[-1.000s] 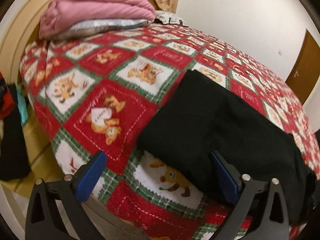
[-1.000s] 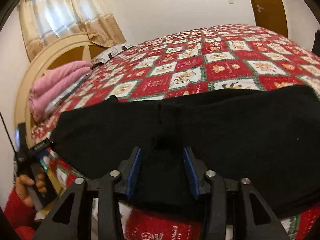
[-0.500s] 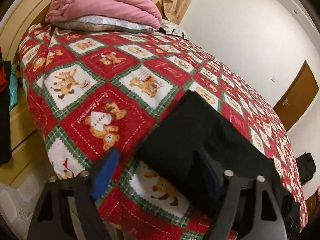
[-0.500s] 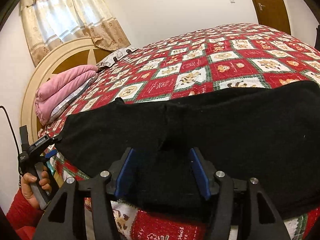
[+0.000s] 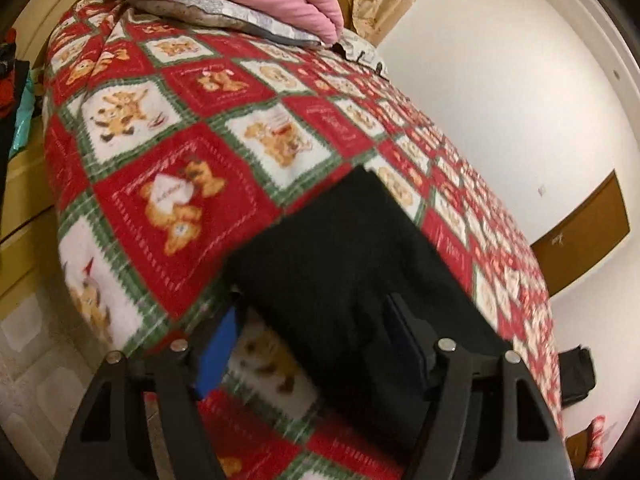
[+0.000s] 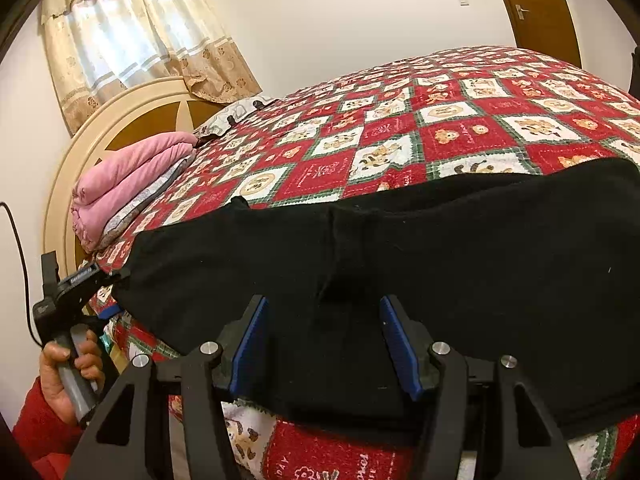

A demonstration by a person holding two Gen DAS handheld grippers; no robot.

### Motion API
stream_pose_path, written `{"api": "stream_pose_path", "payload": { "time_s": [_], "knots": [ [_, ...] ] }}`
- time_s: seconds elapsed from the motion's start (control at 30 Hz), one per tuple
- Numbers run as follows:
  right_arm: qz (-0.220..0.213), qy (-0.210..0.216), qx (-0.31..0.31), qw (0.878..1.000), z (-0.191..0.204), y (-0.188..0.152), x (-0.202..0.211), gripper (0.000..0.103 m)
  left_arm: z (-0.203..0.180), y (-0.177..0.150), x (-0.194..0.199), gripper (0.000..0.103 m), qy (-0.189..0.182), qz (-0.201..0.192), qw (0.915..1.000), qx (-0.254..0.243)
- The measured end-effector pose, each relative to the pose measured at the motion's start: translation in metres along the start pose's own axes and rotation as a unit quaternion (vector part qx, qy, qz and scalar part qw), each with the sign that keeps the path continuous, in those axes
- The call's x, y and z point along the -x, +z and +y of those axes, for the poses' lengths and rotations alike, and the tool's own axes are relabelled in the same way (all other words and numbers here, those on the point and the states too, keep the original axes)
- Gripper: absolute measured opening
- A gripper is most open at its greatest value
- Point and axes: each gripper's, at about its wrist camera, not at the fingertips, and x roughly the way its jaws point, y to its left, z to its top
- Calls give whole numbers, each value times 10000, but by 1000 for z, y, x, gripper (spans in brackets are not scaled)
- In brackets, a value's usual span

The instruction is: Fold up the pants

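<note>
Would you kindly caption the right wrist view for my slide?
Open right gripper straddles the near edge of black pants spread across a teddy-bear quilt.

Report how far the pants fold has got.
Done: the black fleece pants lie spread flat along the near edge of the red teddy-bear patchwork blanket. In hand: the left gripper is open at their end, the right gripper open around the middle edge; neither has closed. Left: no fold shows yet, so grasping and folding remain.
</note>
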Motion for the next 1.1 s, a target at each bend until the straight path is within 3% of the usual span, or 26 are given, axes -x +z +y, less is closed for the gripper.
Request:
{"api": "stream_pose_path", "payload": {
  "time_s": [0.07,0.1,0.13,0.2,0.3,0.47,0.6,0.7,0.77,0.8,0.87,0.93,1.03,1.1],
  "knots": [
    [-6,-7,4,10000,0,0,0,60,4,3,-2,72,-163,-59,9996,218],
    [-3,-1,1,10000,0,0,0,60,6,3,0,65,-234,-109,9993,286],
    [-5,2,-4,10000,0,0,0,60,6,2,2,48,-260,-163,9991,285],
    [-10,16,-21,10000,0,-1,0,60,9,-1,3,32,-297,-131,9992,227],
    [-10,22,-24,10000,-1,-1,0,60,10,-5,4,27,-381,-186,9989,177],
    [-6,25,-29,10000,-1,-1,0,60,-5,-1,8,23,-204,-270,9993,-177],
    [94,141,-139,9998,-3,6,4,60,-41,2,29,22,-267,-559,9937,-933],
    [-151,439,-695,9965,-21,23,27,60,-88,-8,53,22,-494,-911,9750,-1968],
    [-283,365,-865,9952,-34,35,44,60,-120,-22,70,22,-723,-1110,9555,-2636],
    [-322,340,-928,9946,-41,40,51,60,-141,-34,79,21,-912,-1197,9413,-3022],
    [-458,331,-1117,9921,-59,48,72,60,-166,-51,91,19,-1266,-1235,9223,-3437],
    [-603,249,-1272,9897,-77,53,94,60,-201,-75,97,18,-1738,-1090,8998,-3851],
    [-840,173,-1446,9858,-99,56,122,60,-236,-107,98,18,-2295,-774,8759,-4173],
    [-925,252,-1664,9814,-113,55,132,60,-259,-140,92,17,-2637,-461,8540,-4462]
  ]
}}
